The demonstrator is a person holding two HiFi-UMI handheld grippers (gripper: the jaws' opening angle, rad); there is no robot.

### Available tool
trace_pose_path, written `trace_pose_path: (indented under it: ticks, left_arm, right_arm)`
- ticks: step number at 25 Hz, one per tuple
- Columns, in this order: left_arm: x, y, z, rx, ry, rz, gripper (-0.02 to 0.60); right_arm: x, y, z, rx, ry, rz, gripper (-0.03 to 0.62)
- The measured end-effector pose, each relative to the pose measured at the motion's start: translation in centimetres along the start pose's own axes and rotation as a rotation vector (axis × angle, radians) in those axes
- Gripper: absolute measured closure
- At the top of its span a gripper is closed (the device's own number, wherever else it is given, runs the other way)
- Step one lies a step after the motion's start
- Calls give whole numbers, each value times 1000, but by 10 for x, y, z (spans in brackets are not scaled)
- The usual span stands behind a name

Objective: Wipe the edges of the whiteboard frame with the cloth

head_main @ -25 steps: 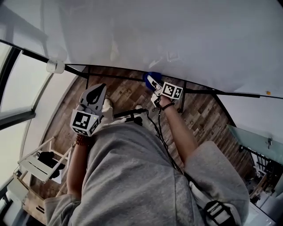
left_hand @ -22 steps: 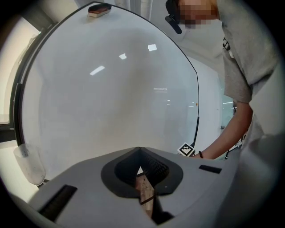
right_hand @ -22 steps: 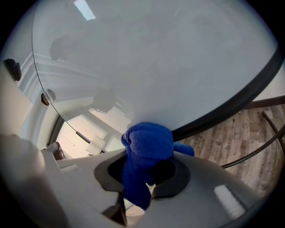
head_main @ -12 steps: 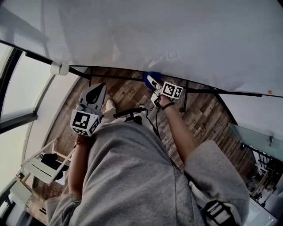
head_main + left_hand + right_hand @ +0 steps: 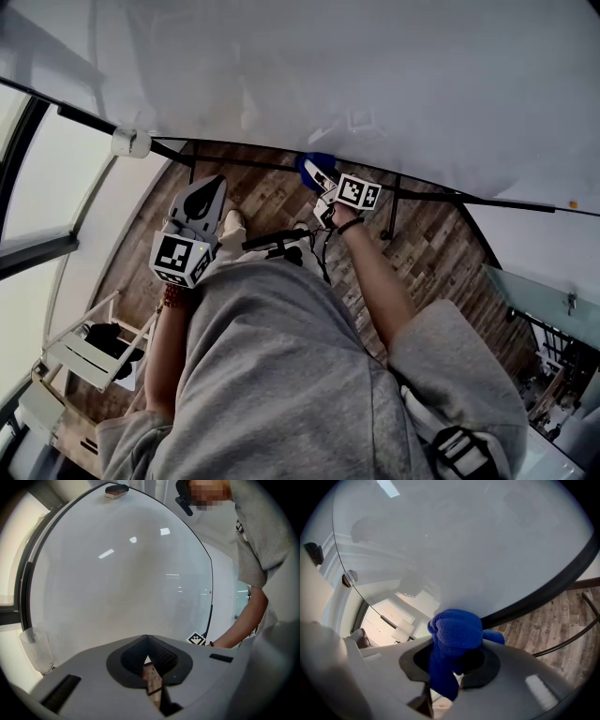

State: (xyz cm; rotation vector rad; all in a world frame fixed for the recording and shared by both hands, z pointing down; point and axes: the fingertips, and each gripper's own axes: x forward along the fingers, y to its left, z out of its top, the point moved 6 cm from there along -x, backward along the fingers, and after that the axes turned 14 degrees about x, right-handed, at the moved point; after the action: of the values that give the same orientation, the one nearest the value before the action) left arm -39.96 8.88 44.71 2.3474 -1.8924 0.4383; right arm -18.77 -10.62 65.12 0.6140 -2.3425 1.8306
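Note:
The whiteboard (image 5: pixel 375 75) fills the top of the head view, its black lower frame edge (image 5: pixel 253 165) running left to right. My right gripper (image 5: pixel 317 174) is shut on a blue cloth (image 5: pixel 315 163) and holds it against that lower edge. In the right gripper view the bunched cloth (image 5: pixel 454 634) sits between the jaws, touching the black frame (image 5: pixel 543 595). My left gripper (image 5: pixel 206 187) hangs lower and to the left, away from the board, over the wooden floor. Its jaws meet at the tips (image 5: pixel 148 641) with nothing held.
A board eraser (image 5: pixel 116 490) rests on the whiteboard's top edge. A white corner piece (image 5: pixel 128 142) sits at the frame's left end. Black stand legs (image 5: pixel 387 211) and a cable (image 5: pixel 337 281) cross the wood floor (image 5: pixel 441 253). A white rack (image 5: pixel 80 352) stands lower left.
My right gripper with the cloth has slid slightly left along the lower frame edge. The left gripper has barely moved.

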Motion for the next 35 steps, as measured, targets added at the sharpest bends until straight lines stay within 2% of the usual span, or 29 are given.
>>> trace_pose_path:
  ticks: [12, 16, 21, 25, 30, 35]
  left_arm:
    - [-6, 25, -9, -10, 6, -8, 575]
    - [-13, 50, -20, -17, 14, -18, 575]
    - [-7, 46, -16, -4, 10, -35, 575]
    - [-8, 61, -22, 4, 32, -58, 575]
    - [2, 75, -17, 9, -10, -76, 575]
    - [8, 81, -14, 14, -16, -80, 575]
  right_arm:
    - [19, 10, -12, -13, 10, -21, 480]
    - [49, 23, -27, -43, 39, -38, 480]
    - [47, 22, -29, -31, 1, -40, 480]
    - [61, 30, -36, -27, 6, -31, 480]
    - [72, 36, -40, -11, -4, -18, 480]
    - [73, 44, -43, -2, -15, -16, 480]
